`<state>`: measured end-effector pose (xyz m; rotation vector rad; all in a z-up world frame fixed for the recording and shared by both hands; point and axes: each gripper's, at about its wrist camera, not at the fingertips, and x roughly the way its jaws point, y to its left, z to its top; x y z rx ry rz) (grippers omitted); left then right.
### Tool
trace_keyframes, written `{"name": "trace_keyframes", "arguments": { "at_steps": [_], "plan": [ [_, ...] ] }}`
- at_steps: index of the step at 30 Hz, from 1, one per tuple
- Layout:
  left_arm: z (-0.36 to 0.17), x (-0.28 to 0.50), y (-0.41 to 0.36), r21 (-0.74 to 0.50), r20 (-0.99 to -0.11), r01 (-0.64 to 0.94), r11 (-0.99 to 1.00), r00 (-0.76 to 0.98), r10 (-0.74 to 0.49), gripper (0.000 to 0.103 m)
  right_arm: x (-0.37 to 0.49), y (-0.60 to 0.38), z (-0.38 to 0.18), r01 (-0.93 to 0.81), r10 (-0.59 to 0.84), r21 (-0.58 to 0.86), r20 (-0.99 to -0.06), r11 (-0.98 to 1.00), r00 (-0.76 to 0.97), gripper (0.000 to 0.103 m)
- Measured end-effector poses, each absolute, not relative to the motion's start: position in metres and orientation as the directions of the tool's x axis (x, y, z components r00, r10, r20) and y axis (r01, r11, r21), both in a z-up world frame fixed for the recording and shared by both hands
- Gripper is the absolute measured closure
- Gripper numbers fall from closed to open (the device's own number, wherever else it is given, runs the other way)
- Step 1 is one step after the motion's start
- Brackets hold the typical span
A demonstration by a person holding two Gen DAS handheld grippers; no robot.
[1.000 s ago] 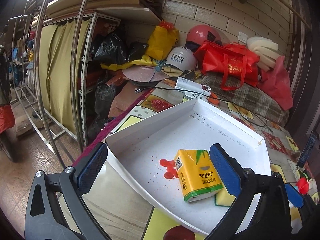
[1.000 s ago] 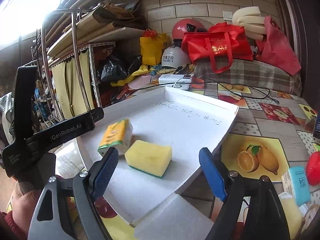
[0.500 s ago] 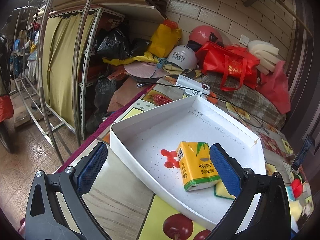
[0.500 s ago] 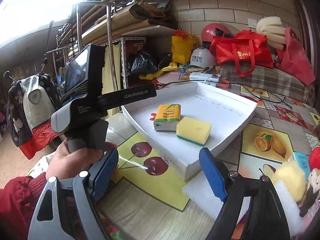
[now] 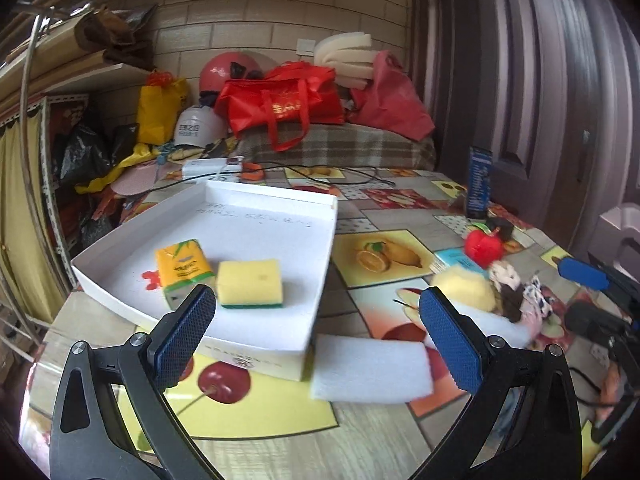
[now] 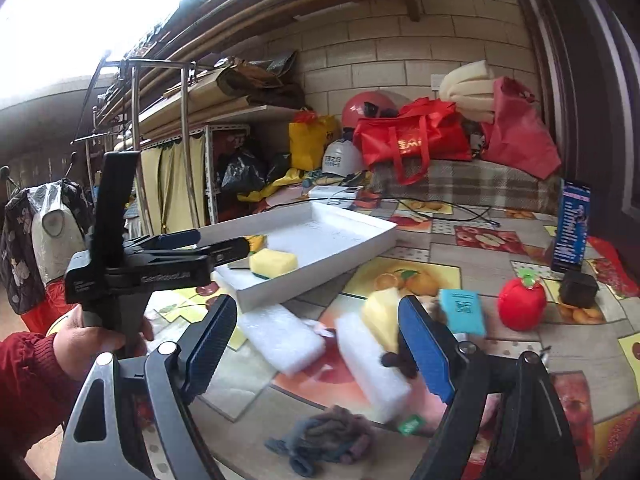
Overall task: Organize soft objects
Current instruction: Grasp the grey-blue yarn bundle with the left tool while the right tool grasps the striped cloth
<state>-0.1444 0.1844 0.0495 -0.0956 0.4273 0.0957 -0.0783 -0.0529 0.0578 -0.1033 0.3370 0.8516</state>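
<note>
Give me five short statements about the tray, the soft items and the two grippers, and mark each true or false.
1. The yellow sponge lies inside the white tray. True.
2. The tissue pack sits outside the tray. False: it lies in the tray beside the sponge.
3. The left gripper grips a white foam block. False: it is open and holds nothing.
4. The red plush apple sits on the table, outside the tray. True.
5. The right gripper is shut. False: it is open.
</note>
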Motion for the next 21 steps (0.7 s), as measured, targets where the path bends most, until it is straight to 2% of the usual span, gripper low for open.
{"name": "trace_keyframes", "arguments": {
  "at_steps": [3, 6, 10, 13, 15, 16, 21],
  "plan": [
    [0.044, -0.143, 0.139, -0.016, -0.484, 0.058, 0.998, 0.873, -0.059, 0.000, -0.050, -0.092, 0.057, -0.672, 0.646, 0.068, -0.364, 0.737, 0.671, 0.020],
    [0.041, -0.138, 0.103, 0.007, -0.564, 0.201, 0.980, 0.810, -0.162, 0.000, -0.019, -0.127, 0.051, -0.612, 0.591, 0.109, -0.436, 0.783, 0.678, 0.020],
    [0.024, -0.125, 0.071, 0.036, -0.681, 0.285, 0.958, 0.709, -0.185, 0.000, 0.018, -0.153, 0.026, -0.601, 0.584, 0.199, -0.590, 0.774, 0.558, 0.020],
    [0.012, -0.115, 0.060, 0.037, -0.738, 0.301, 0.953, 0.652, -0.178, 0.000, 0.028, -0.154, 0.007, -0.621, 0.591, 0.238, -0.665, 0.746, 0.456, 0.020],
    [0.005, -0.109, 0.057, 0.037, -0.765, 0.308, 0.951, 0.621, -0.172, 0.001, 0.028, -0.149, -0.001, -0.644, 0.590, 0.231, -0.690, 0.729, 0.420, 0.020],
    [0.003, -0.107, 0.055, 0.039, -0.775, 0.310, 0.950, 0.609, -0.167, 0.005, 0.028, -0.145, -0.002, -0.661, 0.587, 0.220, -0.702, 0.718, 0.404, 0.020],
    [-0.006, -0.097, 0.045, 0.052, -0.812, 0.334, 0.941, 0.562, -0.155, 0.009, 0.029, -0.122, -0.003, -0.693, 0.509, 0.095, -0.750, 0.715, 0.423, 0.021]
  ]
}}
